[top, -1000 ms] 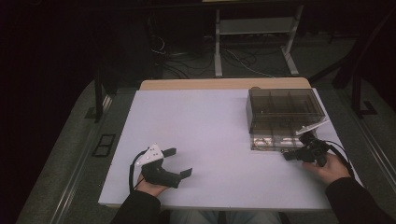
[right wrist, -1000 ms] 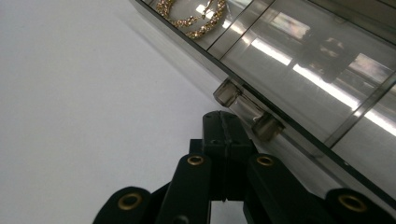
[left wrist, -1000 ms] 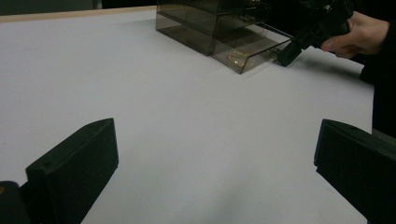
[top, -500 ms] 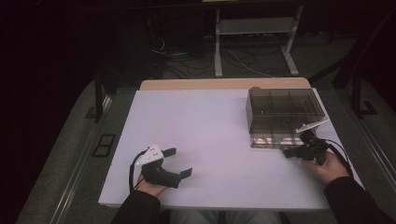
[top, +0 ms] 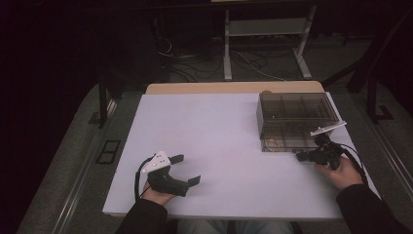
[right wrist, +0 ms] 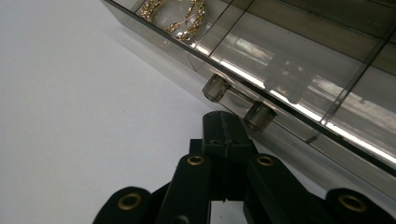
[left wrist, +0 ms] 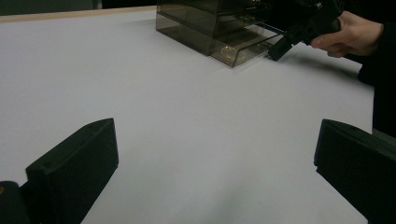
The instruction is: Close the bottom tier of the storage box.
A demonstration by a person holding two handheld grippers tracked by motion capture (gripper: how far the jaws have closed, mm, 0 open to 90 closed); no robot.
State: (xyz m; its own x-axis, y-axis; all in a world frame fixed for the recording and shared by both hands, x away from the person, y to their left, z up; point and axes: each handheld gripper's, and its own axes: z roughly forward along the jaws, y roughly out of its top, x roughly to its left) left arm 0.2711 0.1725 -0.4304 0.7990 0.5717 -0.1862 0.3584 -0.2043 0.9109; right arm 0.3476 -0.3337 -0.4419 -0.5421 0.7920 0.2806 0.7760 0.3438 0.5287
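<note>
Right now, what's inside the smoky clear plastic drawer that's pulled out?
Smoky clear plastic drawer: gold chain hoop jewellery in one compartment. The neighbouring compartments are glare-washed, so their contents are unreadable.

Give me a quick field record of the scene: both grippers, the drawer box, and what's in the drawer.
Left gripper: jaws wide open, nothing between them, low over the white table, apart from the box.
Right gripper: jaws shut together, empty, tips at the drawer's knobbed handle; contact cannot be told.
Drawer box: smoky clear plastic, divided into compartments, at the table's far right.
Bottom drawer: pulled partly out toward the person.
Contents: gold hoop earrings in one compartment of the drawer.
</note>
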